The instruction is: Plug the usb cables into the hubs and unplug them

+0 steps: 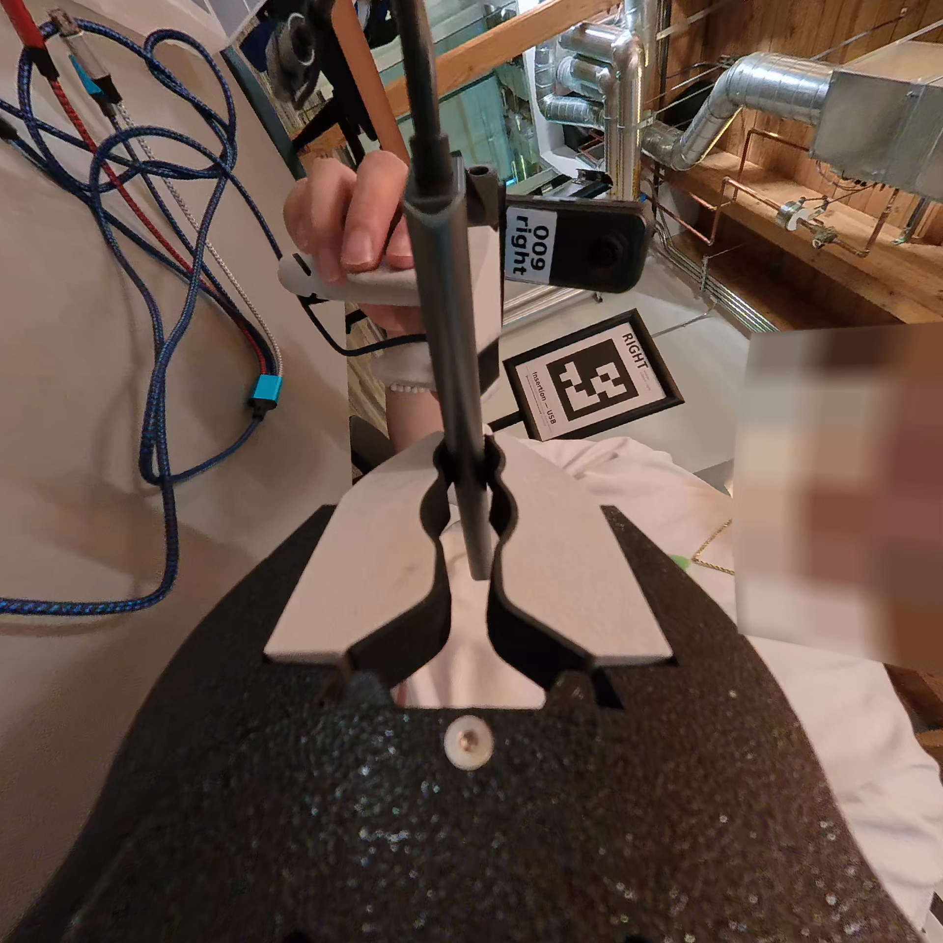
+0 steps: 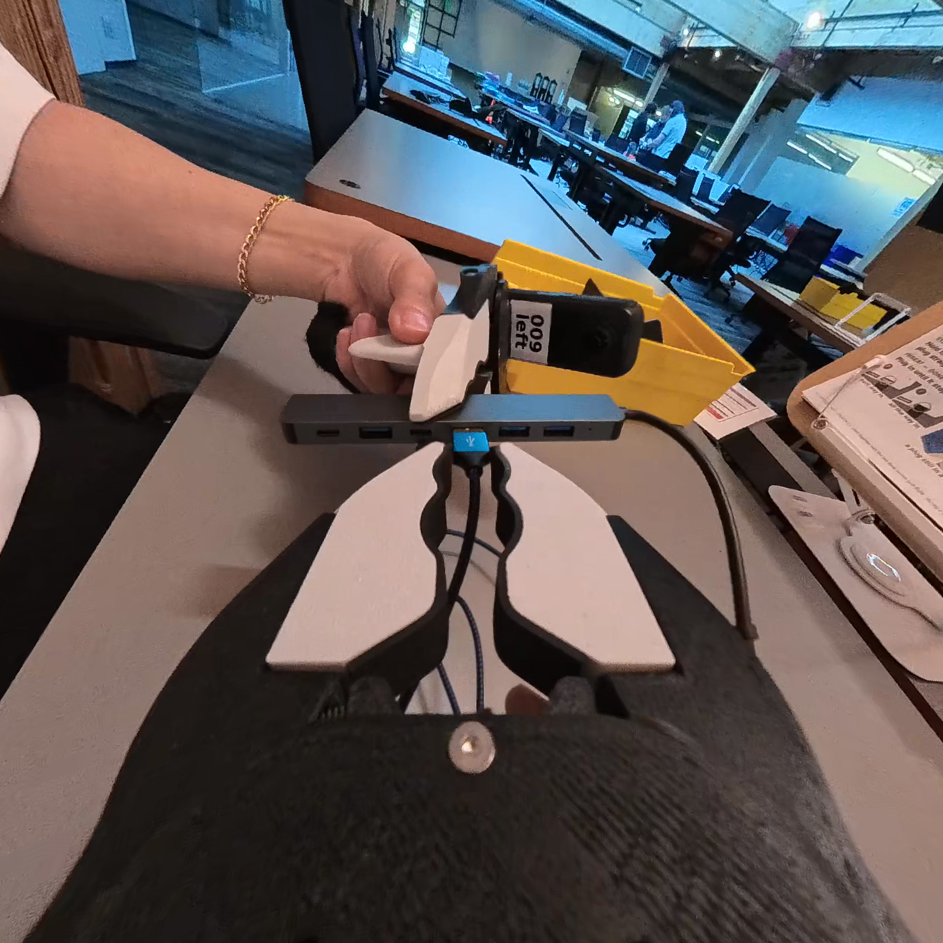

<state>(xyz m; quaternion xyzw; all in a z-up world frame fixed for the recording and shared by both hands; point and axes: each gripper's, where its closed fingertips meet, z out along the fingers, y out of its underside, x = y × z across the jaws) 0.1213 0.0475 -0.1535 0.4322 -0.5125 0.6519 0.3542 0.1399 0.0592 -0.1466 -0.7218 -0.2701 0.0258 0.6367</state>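
My left gripper (image 1: 467,462) is shut on a slim grey USB hub (image 1: 449,326) and holds it above the table; in the left wrist view the hub is seen edge on. In the right wrist view the hub (image 2: 536,411) lies crosswise, port row facing me, with the left gripper (image 2: 441,408) clamped on its middle. My right gripper (image 2: 470,459) is shut on the rear of a blue USB plug (image 2: 470,441). The plug sits in a port near the hub's middle. Its dark braided cable (image 2: 462,551) hangs down between my fingers.
Loose blue, red and white braided cables (image 1: 168,286) lie on the beige table, one with a blue plug (image 1: 265,390). A yellow bin (image 2: 663,357) stands behind the hub. The hub's grey lead (image 2: 724,520) curves right. An instruction board (image 2: 888,408) stands at the right. The tips of both grippers are at nearly the same place.
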